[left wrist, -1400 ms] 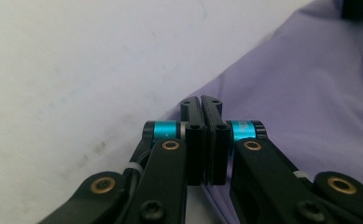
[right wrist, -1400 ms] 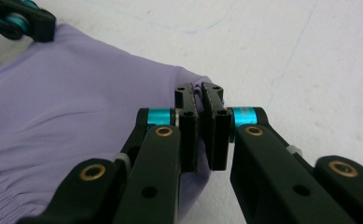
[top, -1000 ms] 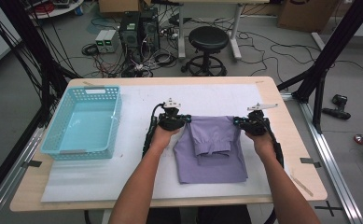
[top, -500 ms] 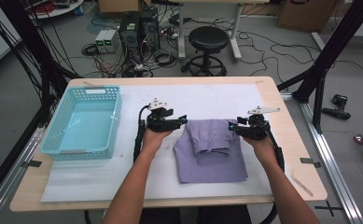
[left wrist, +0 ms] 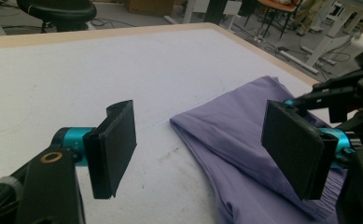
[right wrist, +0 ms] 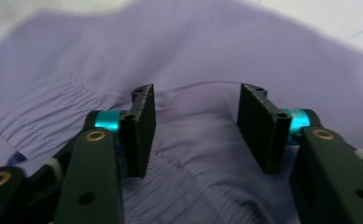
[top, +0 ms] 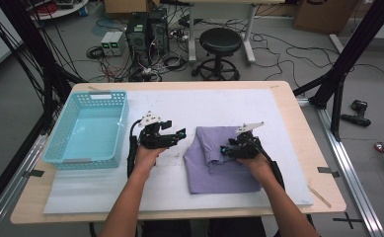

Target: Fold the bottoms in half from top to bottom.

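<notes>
A folded purple garment [top: 214,168] lies on the white mat, right of centre. My left gripper [top: 178,134] hovers over bare mat just left of it, pointing at it. In the left gripper view its jaws [left wrist: 200,116] have just been opening and stand open, nothing between them, with the garment [left wrist: 235,126] ahead. My right gripper [top: 224,149] is over the garment's upper part, pointing left. Its jaws [right wrist: 198,93] opened and have just been closing a little. They stand apart, low over the ribbed cloth [right wrist: 193,46], pressing on nothing.
A light blue basket [top: 99,94] stands at the left of the table, with nothing in it. The white mat [top: 219,106] covers most of the wooden tabletop. A black stool [top: 220,42] and cables are on the floor beyond the far edge.
Both grippers let go of the garment's top corners and opened. The left hand drew off to the left onto bare mat. The right hand moved left and nearer, over the garment.
</notes>
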